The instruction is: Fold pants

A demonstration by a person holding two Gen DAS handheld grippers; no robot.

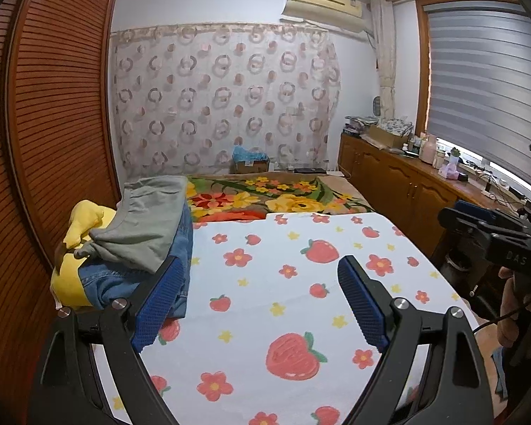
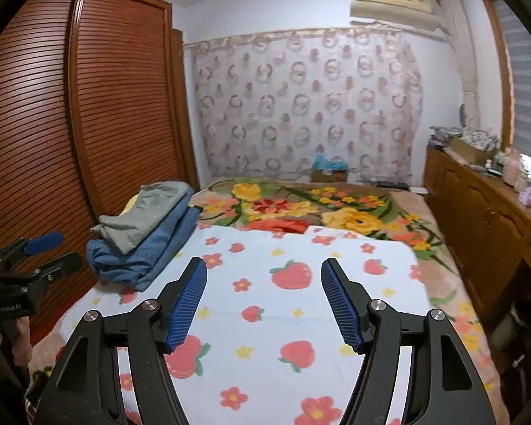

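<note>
Two grippers are in use: the left gripper and the right gripper, each with its blue-padded jaws spread wide apart and nothing between them, both hovering over the strawberry-print sheet. Three garments form one stack at the sheet's left edge: grey-green pants folded on top, blue jeans beneath, and a yellow garment at the bottom. A floral blanket covers the bed beyond. A slatted wooden wardrobe stands left, a low cabinet right, a curtain behind. One cardboard box holds something blue.
</note>
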